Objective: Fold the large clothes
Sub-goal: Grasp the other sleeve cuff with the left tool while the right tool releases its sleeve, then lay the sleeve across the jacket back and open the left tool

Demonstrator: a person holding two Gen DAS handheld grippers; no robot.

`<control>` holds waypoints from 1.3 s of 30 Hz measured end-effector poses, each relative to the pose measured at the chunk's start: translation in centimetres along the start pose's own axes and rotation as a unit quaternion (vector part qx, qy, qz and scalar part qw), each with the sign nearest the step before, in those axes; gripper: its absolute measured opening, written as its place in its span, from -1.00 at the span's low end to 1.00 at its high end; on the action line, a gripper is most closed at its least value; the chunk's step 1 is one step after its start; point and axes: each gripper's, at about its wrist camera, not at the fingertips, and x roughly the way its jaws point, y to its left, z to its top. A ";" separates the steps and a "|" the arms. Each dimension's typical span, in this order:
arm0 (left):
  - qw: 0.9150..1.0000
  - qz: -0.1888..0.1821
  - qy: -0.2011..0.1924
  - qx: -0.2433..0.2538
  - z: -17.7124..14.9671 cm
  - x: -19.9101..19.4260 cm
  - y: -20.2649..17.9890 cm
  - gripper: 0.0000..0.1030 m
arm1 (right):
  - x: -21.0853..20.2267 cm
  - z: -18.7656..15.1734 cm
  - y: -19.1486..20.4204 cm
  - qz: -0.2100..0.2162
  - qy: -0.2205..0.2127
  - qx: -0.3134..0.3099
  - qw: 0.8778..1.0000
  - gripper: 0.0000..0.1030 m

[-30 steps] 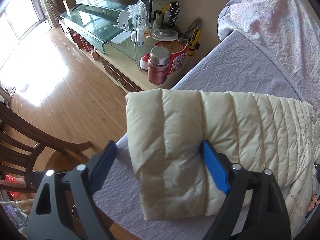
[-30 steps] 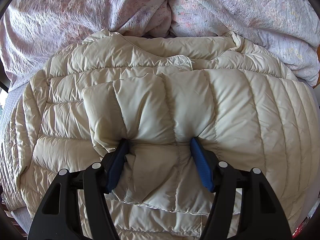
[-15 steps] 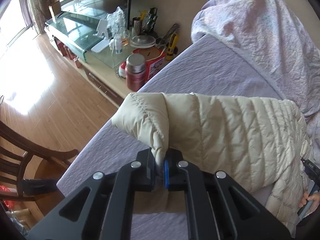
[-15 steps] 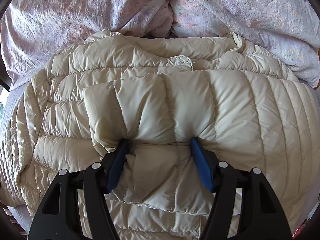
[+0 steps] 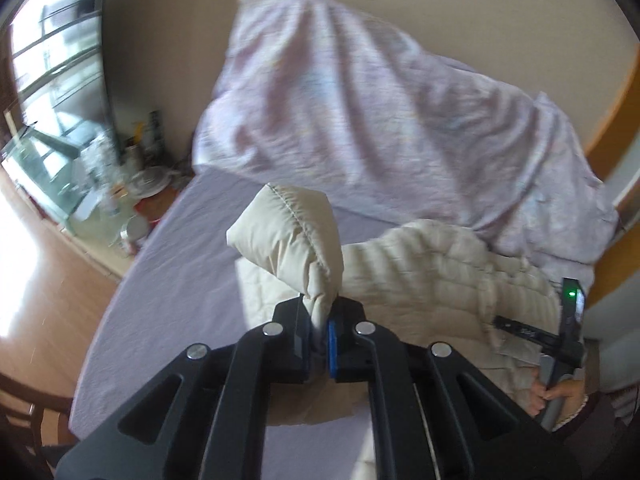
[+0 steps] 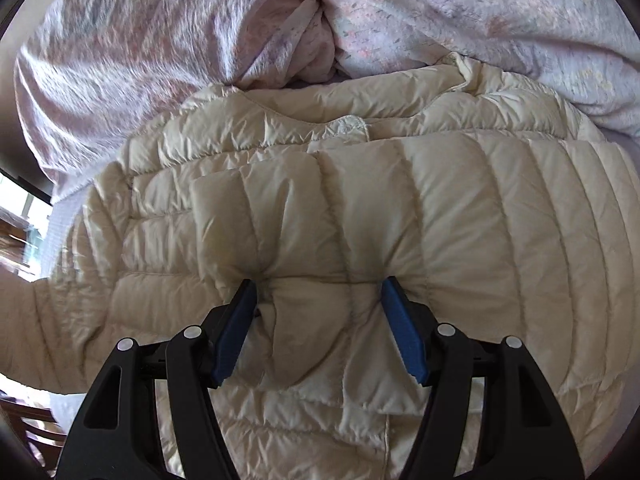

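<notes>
A cream quilted down jacket (image 6: 500,220) lies spread on the lilac bed sheet (image 5: 180,280). My left gripper (image 5: 320,336) is shut on the cuff of one sleeve (image 5: 288,236) and holds it raised above the bed, with the sleeve trailing back to the jacket body (image 5: 432,268). The other sleeve (image 6: 312,208) lies folded across the jacket's chest. My right gripper (image 6: 320,300) points down into it, and a puffed fold of that sleeve is squeezed between its blue pads (image 6: 236,320). A person's hand (image 5: 560,394) shows at the right edge of the left wrist view.
A crumpled pink flowered duvet (image 5: 380,112) is heaped at the head of the bed, just behind the jacket. Left of the bed stands a low cabinet (image 5: 120,200) crowded with bottles and tins. A wooden chair (image 5: 24,408) stands on the wood floor.
My left gripper closed on the sleeve cuff, then lifted it off the bed and swung toward the jacket. The right gripper kept its hold on the folded sleeve and rose slightly.
</notes>
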 end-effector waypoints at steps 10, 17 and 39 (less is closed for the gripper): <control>0.990 -0.085 0.027 0.109 -0.2 3.5 -16.7 -0.88 | -5.3 -1.5 -5.1 0.026 -0.036 0.036 0.998 0.29; 0.980 -0.108 0.074 0.147 -2.6 8.0 -24.7 -0.88 | -6.9 -4.9 -9.5 0.004 -0.046 0.057 0.997 0.29; 0.960 -0.145 0.163 0.174 -7.6 15.5 -36.3 -0.63 | -9.1 -8.4 -15.7 -0.018 -0.057 0.088 0.994 0.29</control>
